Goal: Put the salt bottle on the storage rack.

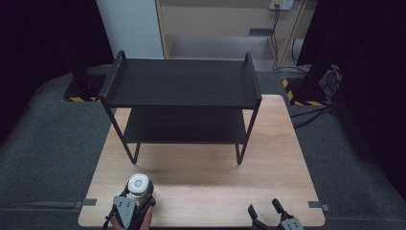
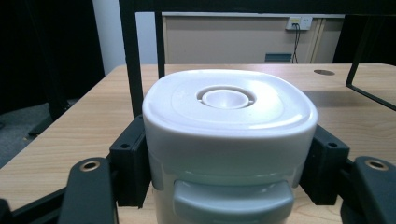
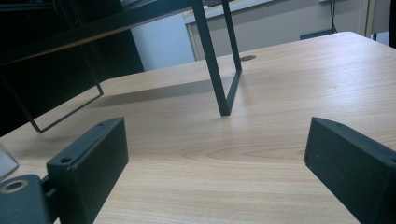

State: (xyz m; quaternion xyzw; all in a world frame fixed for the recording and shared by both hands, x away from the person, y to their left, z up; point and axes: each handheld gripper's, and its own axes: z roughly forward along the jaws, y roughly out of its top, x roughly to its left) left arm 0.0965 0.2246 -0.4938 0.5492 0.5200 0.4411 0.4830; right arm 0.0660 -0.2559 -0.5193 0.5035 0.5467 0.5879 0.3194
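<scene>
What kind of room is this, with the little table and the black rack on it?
Probably a lab or recording setup rather than a home. A bare wooden table carries just a black two-tier rack and one white lidded container; dark curtains flank it, and cables trail across the grey carpet.

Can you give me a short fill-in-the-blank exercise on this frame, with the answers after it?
1. The left gripper is shut on a white ____ with a lid.
2. The right gripper has its jaws ____ with nothing between them.
3. The black two-shelf rack stands on the wooden ____.
4. The rack's shelves hold ____.

Missing words: container; open; table; nothing
</scene>
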